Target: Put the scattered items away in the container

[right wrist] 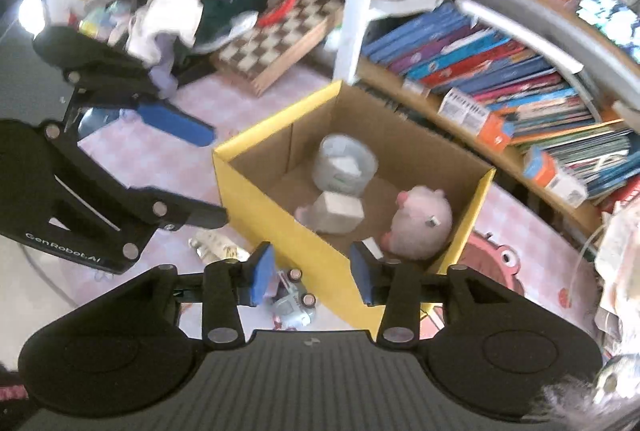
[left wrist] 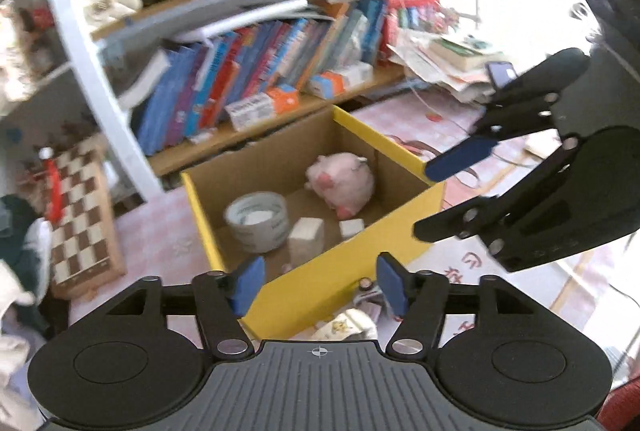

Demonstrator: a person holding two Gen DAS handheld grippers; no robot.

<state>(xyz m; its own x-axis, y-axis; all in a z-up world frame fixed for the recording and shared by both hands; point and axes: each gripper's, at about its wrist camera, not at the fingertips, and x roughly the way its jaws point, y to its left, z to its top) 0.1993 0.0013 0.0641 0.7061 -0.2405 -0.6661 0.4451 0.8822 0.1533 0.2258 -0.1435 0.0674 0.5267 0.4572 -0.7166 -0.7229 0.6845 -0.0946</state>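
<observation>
A yellow cardboard box (left wrist: pixel 344 255) (right wrist: pixel 276 215) stands open on the pink floor mat. Inside lie a pink plush pig (left wrist: pixel 344 183) (right wrist: pixel 420 223), a grey tape roll (left wrist: pixel 258 217) (right wrist: pixel 344 165) and white blocks (left wrist: pixel 306 239) (right wrist: pixel 338 213). A small toy car (right wrist: pixel 294 301) and a printed packet (right wrist: pixel 216 247) (left wrist: pixel 348 325) lie on the mat outside the box's near wall. My left gripper (left wrist: pixel 320 285) is open and empty, above the box's near wall. My right gripper (right wrist: pixel 312 273) is open and empty, over the box's near edge beside the car.
A bookshelf full of books (left wrist: pixel 256 71) (right wrist: pixel 500 71) stands right behind the box. A chessboard (left wrist: pixel 80 215) (right wrist: pixel 280 39) leans at the shelf's end, next to piled clothes (right wrist: pixel 176 11). Loose papers (left wrist: pixel 440 63) lie to the right.
</observation>
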